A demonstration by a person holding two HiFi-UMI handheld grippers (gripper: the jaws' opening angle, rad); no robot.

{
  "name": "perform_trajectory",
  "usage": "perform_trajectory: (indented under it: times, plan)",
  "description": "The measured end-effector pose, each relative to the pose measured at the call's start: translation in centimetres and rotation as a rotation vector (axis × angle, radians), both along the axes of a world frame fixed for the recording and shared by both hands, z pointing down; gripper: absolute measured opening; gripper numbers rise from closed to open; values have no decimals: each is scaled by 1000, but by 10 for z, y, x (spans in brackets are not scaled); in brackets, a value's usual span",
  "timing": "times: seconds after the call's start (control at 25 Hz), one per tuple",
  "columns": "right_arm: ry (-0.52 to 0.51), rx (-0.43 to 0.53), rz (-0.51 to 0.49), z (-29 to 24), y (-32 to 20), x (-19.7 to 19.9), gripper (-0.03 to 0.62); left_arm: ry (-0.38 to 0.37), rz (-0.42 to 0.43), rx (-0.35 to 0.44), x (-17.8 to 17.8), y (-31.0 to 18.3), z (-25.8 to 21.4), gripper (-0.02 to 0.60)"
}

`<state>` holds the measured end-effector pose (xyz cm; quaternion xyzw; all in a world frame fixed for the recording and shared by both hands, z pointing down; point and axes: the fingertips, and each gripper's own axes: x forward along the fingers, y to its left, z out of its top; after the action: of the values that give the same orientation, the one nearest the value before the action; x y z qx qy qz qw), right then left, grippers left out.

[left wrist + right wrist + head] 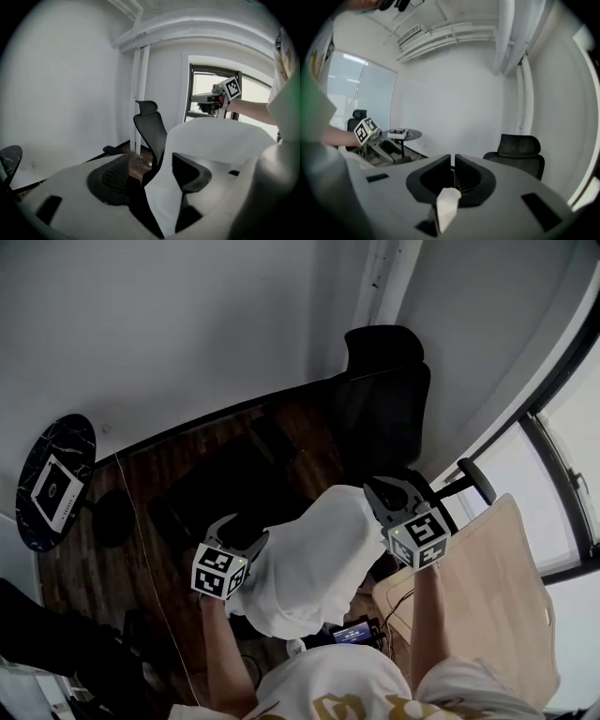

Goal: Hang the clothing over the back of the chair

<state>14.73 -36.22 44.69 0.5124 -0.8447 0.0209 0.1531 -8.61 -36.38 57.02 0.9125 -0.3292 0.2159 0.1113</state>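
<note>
In front of the person, above the wooden floor (159, 474): one white garment (309, 568), one black chair (384, 399), two grippers. The garment hangs spread between the grippers, on the person's side of the chair. Left gripper (242, 532): jaws wide, cloth lying loose between them and draped over one jaw. Right gripper (395, 491): jaws nearly together, pinching a fold of the garment.

Bunched white garment (309, 563), drooping in midair, just short of upright black office chair (384, 409)
</note>
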Motion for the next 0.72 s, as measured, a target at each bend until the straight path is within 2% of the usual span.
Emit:
perform_trajectory:
  times: [0.08,0.16,0.28,0.4,0.52,0.6,0.72]
  plan:
    - [-135,13,7,-14,14,-11,26,44,-27,78,-6,10,-29,184]
    - [-226,25,2,-25,32,-21,21,81,-54,129,-10,21,-54,136]
    - [-227,57,15,-32,62,-32,16,110,-92,160,-17,40,-78,24]
    - [-226,82,60,-35,89,-42,12,138,-119,166,-24,62,-92,21]
    - [-293,104,103,-37,113,-50,12,167,-163,197,-27,79,-105,20]
    - [-340,120,113,-39,127,-59,12,245,-205,206,-29,91,-118,20]
    - [-257,150,124,-38,144,-71,12,368,-210,167,-24,109,-132,20]
